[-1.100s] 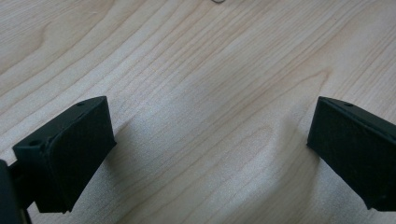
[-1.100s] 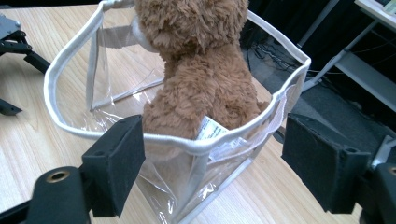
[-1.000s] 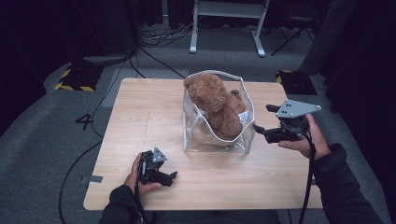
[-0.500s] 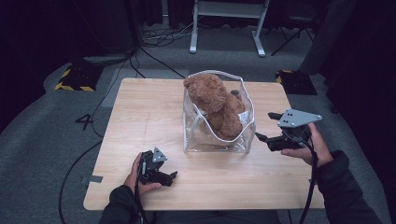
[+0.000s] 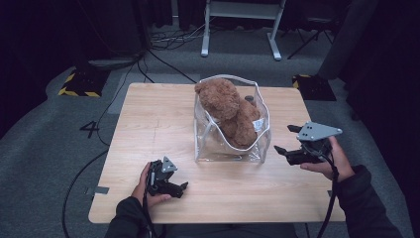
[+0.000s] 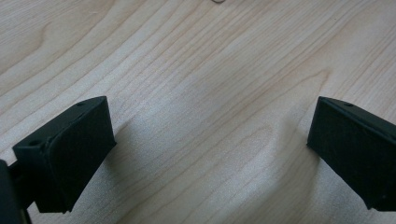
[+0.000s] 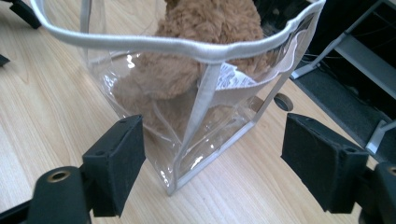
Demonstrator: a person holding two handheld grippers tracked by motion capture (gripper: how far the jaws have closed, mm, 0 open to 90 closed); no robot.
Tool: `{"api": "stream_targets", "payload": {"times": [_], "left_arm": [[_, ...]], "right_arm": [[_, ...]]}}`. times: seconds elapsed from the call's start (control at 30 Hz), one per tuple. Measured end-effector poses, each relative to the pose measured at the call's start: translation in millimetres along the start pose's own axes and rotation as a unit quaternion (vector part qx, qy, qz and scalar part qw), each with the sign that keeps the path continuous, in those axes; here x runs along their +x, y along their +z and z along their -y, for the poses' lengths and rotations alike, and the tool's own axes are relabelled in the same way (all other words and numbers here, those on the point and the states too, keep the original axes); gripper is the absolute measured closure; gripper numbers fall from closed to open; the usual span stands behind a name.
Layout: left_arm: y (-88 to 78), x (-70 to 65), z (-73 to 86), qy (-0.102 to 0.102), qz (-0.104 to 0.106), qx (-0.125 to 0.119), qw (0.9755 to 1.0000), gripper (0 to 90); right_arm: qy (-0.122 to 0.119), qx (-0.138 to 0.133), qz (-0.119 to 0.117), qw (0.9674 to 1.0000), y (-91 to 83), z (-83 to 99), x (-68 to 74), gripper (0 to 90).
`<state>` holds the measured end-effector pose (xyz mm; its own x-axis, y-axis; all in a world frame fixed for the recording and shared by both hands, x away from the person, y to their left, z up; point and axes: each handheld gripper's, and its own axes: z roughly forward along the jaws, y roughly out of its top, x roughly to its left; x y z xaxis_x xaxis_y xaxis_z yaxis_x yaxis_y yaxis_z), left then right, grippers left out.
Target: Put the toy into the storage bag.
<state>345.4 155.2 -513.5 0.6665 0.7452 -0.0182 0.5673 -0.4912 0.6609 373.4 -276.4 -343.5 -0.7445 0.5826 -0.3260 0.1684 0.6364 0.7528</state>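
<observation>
Right fingers (image 7: 212,172): apart, just beside the bag (image 7: 205,112), empty.
Left fingers (image 6: 205,154): apart, low over bare desk (image 6: 187,70).
Bear (image 5: 230,111): inside bag.

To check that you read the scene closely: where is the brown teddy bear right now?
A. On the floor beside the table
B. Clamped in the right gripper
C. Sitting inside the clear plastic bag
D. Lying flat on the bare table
C: the teddy bear sits within the clear plastic bag with its head above the white rim, while the right gripper is open beside the bag and holds nothing.
</observation>
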Motion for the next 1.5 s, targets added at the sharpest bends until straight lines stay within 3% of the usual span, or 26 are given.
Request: {"api": "stream_targets", "payload": {"times": [1.07,1.5], "left_arm": [[0.0,0.0,0.0,0.0,0.0,0.0,1.0,0.5],[0.0,0.0,0.0,0.0,0.0,0.0,1.0,0.6]], "right_arm": [[0.011,0.046,0.004,0.9989,14.9,42.3,2.4,22.3],[0.001,0.091,0.008,0.9958,28.6,65.6,7.8,22.3]]}}
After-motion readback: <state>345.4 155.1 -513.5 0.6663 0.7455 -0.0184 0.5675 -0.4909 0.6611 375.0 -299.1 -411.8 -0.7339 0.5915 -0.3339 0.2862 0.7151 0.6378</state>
